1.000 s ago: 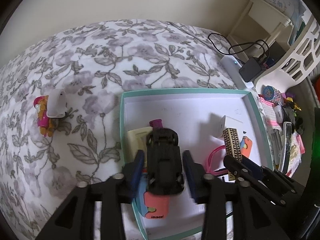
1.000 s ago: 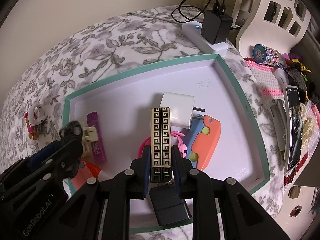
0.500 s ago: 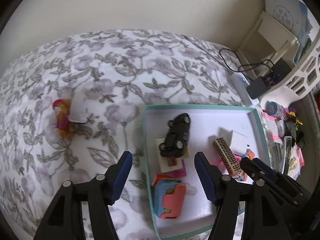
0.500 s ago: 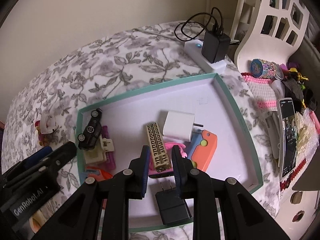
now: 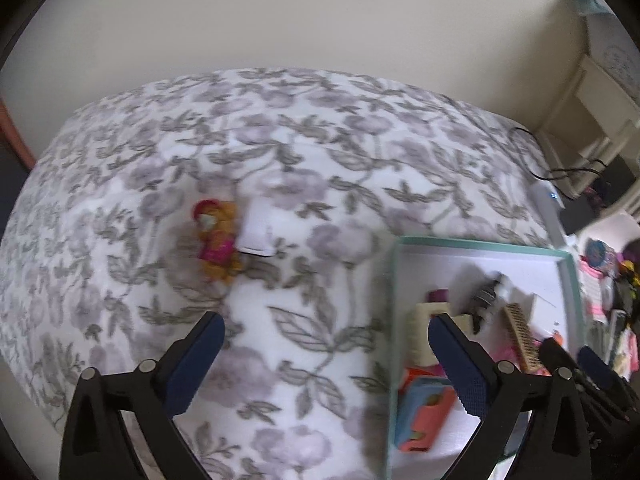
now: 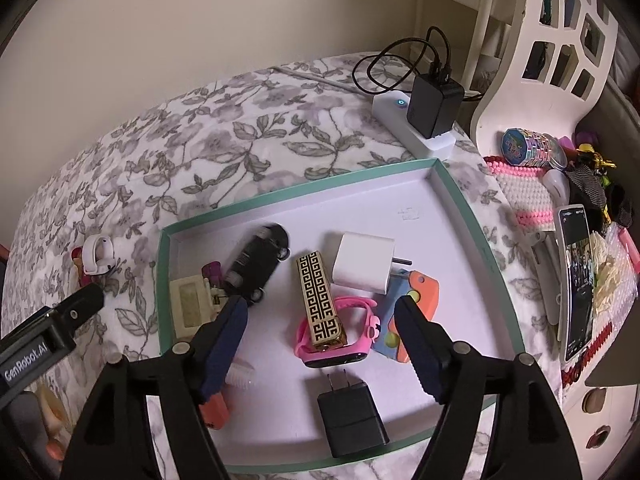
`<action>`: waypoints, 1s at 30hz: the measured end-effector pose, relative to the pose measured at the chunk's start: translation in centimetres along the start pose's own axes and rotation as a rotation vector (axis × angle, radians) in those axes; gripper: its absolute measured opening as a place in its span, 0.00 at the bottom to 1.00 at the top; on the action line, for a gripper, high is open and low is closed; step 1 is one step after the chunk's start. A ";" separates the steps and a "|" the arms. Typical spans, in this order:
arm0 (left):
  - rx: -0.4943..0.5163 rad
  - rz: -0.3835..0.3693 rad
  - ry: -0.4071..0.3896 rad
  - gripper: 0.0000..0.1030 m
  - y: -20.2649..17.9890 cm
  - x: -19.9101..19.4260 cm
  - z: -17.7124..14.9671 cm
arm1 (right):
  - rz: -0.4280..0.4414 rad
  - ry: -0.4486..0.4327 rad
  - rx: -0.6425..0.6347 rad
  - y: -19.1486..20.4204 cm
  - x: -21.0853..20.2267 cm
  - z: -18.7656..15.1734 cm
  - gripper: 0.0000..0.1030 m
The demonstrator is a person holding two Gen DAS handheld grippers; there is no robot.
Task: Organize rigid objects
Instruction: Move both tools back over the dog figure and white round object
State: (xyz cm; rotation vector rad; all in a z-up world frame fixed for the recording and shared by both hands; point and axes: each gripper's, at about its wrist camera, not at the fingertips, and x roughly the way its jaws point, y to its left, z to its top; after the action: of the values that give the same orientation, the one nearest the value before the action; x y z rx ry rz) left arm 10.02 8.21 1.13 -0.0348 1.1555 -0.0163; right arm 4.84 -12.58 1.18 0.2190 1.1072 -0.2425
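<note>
Jaws apart on both: left gripper (image 5: 326, 354), right gripper (image 6: 320, 338), each empty. I'd centre left on the blurred, probably toy figure (image 5: 215, 242) beside the white case (image 5: 256, 232), outside the tray (image 6: 472, 216).

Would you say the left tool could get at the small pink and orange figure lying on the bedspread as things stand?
Probably yes. The left tool is open and empty, and the pink and orange figure lies ahead on bare bedspread. Only the white earbud case beside it crowds one side.
</note>
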 end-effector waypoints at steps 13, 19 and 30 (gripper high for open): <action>-0.109 0.033 0.023 1.00 4.2 0.6 0.2 | 0.003 -0.004 -0.012 0.5 0.2 0.1 0.88; -0.136 0.041 0.025 1.00 5.6 0.6 0.3 | 0.005 -0.002 -0.025 1.1 0.2 0.1 0.88; -0.204 0.053 0.018 1.00 9.7 0.2 0.7 | 0.059 -0.002 -0.077 5.5 0.2 0.3 0.89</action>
State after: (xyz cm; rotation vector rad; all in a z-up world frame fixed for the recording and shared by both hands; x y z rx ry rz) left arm 10.66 17.89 0.83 -0.1854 1.1721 0.1488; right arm 6.84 -7.50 1.39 0.1821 1.1041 -0.1475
